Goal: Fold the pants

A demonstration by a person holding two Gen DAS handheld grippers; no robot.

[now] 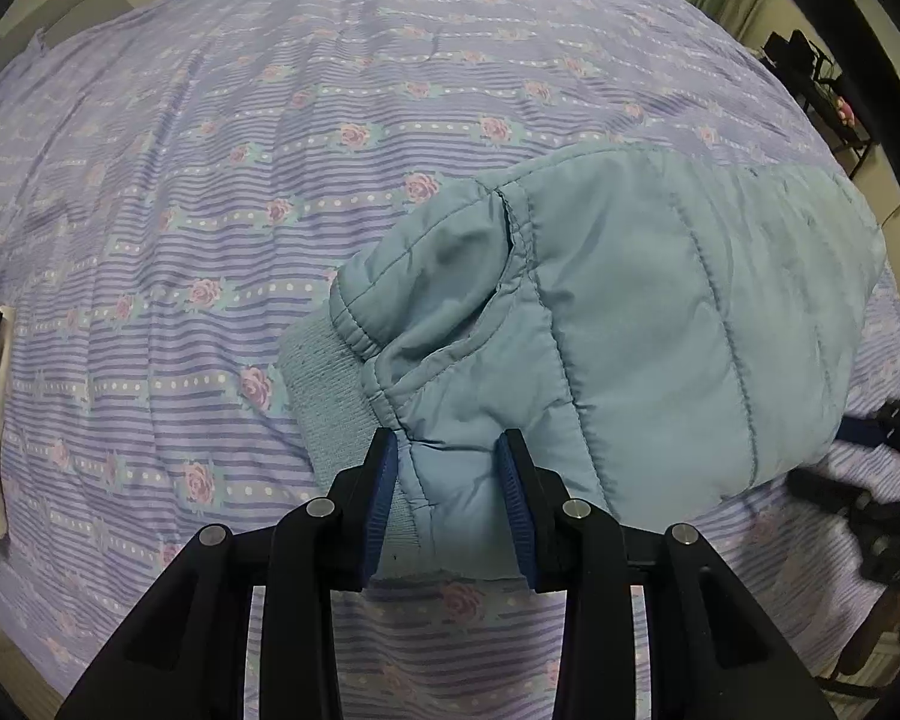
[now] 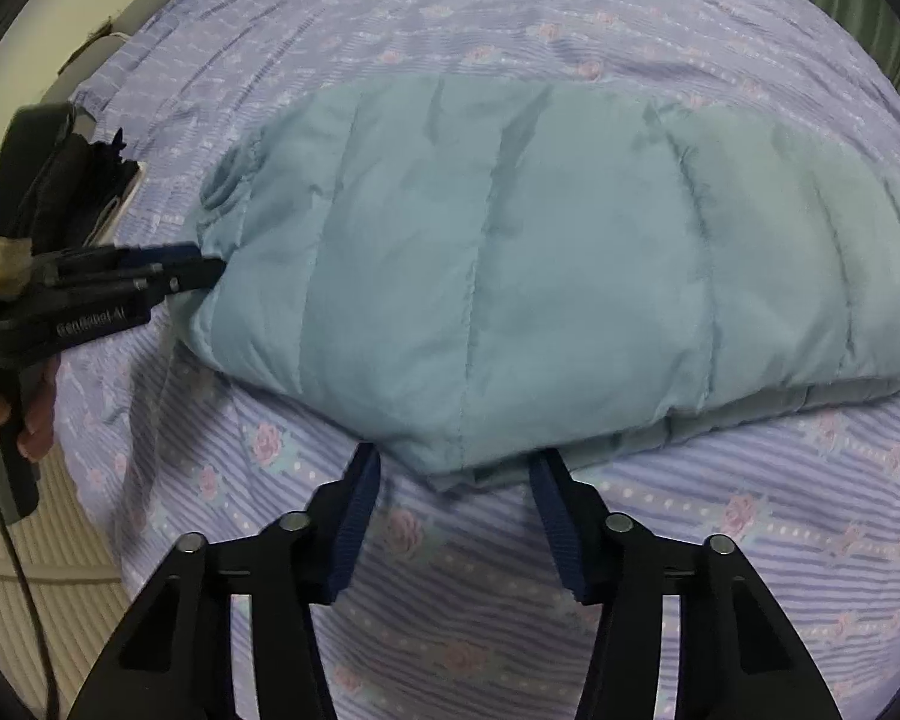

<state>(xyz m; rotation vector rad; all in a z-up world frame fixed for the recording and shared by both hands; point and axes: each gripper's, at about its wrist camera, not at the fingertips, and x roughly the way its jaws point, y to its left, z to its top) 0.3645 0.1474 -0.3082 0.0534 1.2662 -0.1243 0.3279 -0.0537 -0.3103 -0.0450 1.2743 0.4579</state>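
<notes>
Underneath, striped rose-print bedsheet (image 1: 210, 192)

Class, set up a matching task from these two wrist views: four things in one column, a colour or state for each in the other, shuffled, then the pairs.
Things:
1. pants
2. bedsheet
3. left gripper
4. right gripper

States:
A. purple stripes with pink roses
B. closed on the fabric near the ribbed cuff
C. light blue, quilted, folded
D. jaws apart at the folded edge, not gripping

Pairs: 1-C, 2-A, 3-B, 4-D
</notes>
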